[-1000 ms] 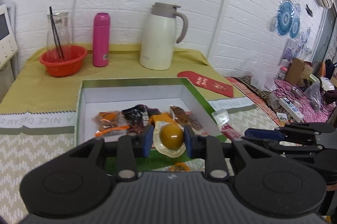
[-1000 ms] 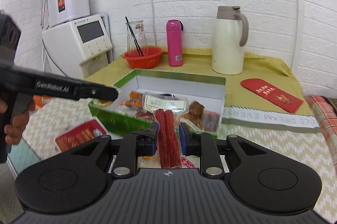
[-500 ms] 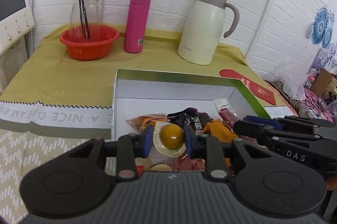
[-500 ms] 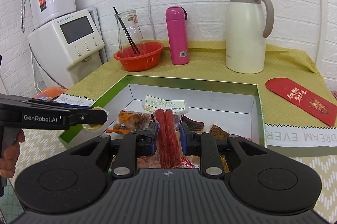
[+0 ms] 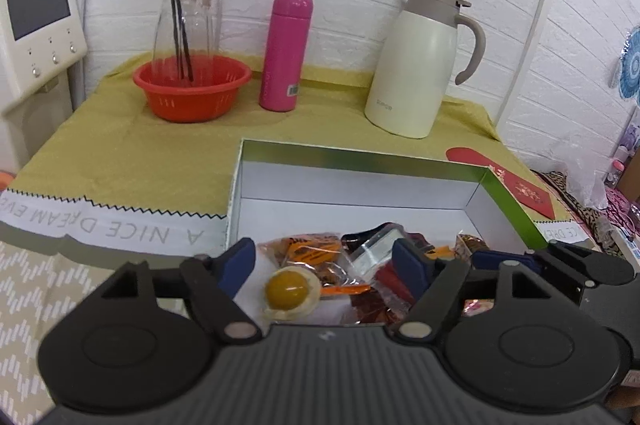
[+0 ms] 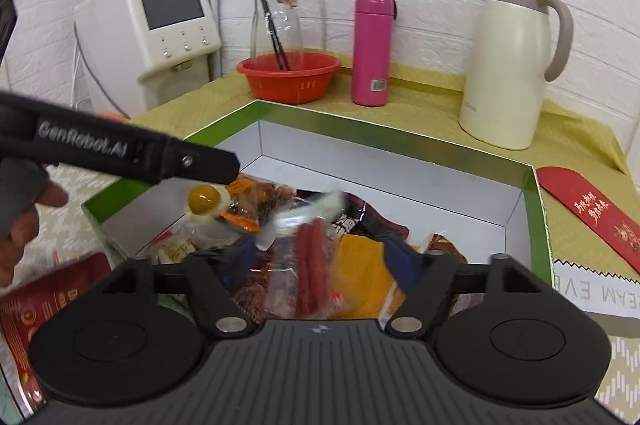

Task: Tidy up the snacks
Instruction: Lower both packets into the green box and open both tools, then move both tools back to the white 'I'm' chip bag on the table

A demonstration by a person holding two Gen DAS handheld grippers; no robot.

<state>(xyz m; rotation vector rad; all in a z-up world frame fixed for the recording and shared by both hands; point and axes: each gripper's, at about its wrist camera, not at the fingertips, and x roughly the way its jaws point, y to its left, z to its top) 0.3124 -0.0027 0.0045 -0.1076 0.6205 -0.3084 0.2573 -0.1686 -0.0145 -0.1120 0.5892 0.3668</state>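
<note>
— Over the green-rimmed box, what are the 2 grippers doing?

— Both have just been opening. The left gripper has its blue pads spread wide, and the sealed egg-yolk snack sits between them, touching neither pad. It looks loose above the other packets in the box.

— And the right one?

— The right gripper also stands with its jaws well apart. The clear pack of red sausage sticks is between them, tilted and blurred at its top end, with no pad pressing on it. It lies over the heap of snacks inside the box.

— What else is in the box?

— An orange-printed packet, dark wrappers and a plain yellow-orange pouch, all crowded toward the near side. The far part of the white floor is bare.

— Can you see 1 gripper from the other's camera?

— Yes. From the right wrist, the left gripper's black finger crosses the left side just above the egg-yolk snack, with a person's hand behind it. From the left wrist, the right gripper's fingers show at the right edge, over the box's near corner.

— And beyond the box?

— On the yellow-green cloth: a red basket with a glass carafe in it, a pink flask, a cream thermal jug, and a red envelope just beside the box's right wall.
</note>
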